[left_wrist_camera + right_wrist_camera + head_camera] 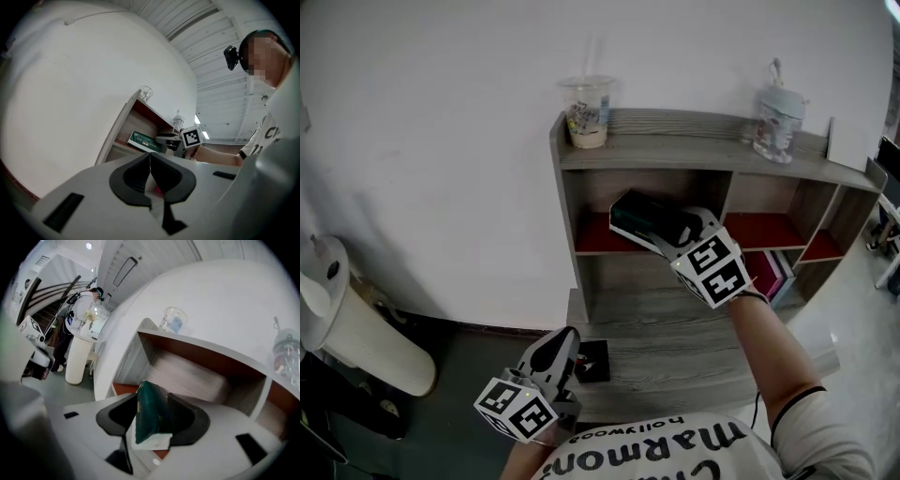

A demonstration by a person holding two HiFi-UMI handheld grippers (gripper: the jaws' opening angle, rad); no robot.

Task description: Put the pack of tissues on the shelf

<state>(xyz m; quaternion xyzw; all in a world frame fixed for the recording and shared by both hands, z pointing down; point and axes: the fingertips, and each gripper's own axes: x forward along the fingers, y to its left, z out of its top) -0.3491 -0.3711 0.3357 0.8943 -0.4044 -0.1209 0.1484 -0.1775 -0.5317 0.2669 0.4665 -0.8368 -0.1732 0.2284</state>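
Note:
The pack of tissues (pixel 639 217) is dark green with a white end. It hangs at the mouth of the red-floored compartment (pixel 595 239) in the grey wooden shelf (pixel 675 150), at the middle left. My right gripper (pixel 671 232) is shut on its right end. In the right gripper view the pack (pixel 152 416) stands on edge between the jaws of the right gripper (pixel 152 409). My left gripper (pixel 561 342) hangs low in front of the shelf's bottom board, shut with nothing held. In the left gripper view the left gripper (pixel 150 157) has its tips together, and the pack (pixel 143 139) lies far off.
A plastic cup with a straw (pixel 587 112) and a clear bottle (pixel 778 122) stand on the shelf's top board. Pink books (pixel 773 272) fill a lower right compartment. A small black object (pixel 592 361) lies on the bottom board. A white cylinder (pixel 356 328) stands at the left on the floor.

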